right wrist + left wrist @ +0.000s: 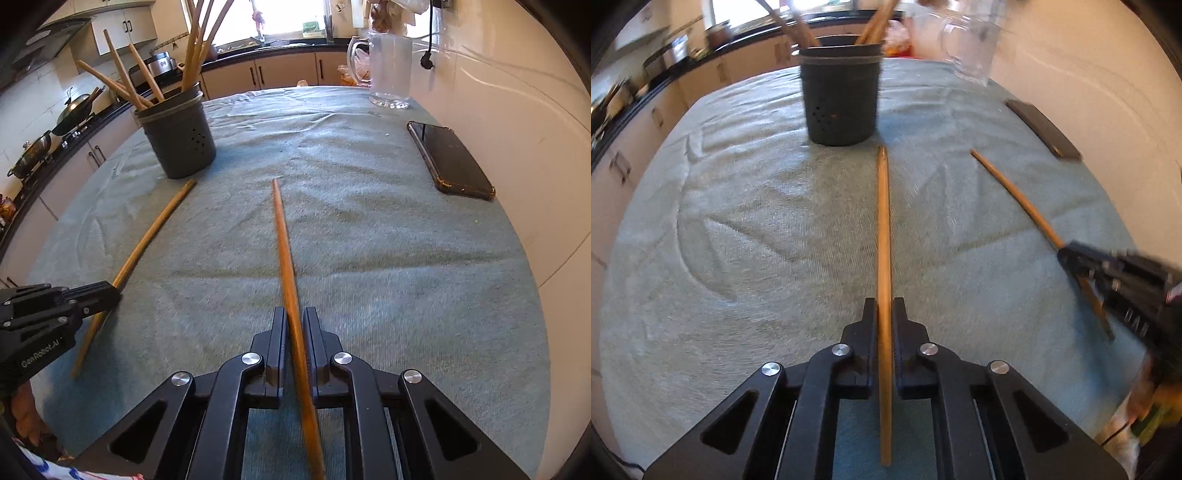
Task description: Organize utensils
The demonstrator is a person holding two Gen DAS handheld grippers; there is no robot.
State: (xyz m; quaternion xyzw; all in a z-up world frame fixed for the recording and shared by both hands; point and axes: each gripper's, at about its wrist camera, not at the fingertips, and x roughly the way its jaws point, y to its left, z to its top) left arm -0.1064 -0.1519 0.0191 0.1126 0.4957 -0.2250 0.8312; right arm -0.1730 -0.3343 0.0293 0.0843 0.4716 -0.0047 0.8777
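Left wrist view. The left gripper (885, 314) is closed on a wooden chopstick (883, 236), its pads pressing the stick from both sides. The stick runs straight ahead along the fingers, its far tip close in front of the dark utensil holder (840, 98), which stands on the green towel (746, 236) covering the table. The holder already carries several sticks (875, 26), which suggests it is the destination. To the right, the right gripper (1075, 260) clamps a second chopstick (1015, 195); its free end lies toward a black phone (1043, 129). A clear glass jug (971, 48) stands at the far edge of the towel. Gripping near the rear end leaves the long forward part free, probably so the tip can be steered into the holder's mouth.

Right wrist view. The right gripper (295, 317) is likewise shut on its chopstick (282, 236), which slants slightly across the closed jaws and points up the towel (406, 258). At left, the left gripper (107, 291) pinches the other chopstick (151, 232), whose far tip rests just beside the base of the holder (177, 136). The phone (450, 162) and jug (391, 70) lie well apart from both sticks. Each hand takes one stick, apparently so that both can be lifted together.
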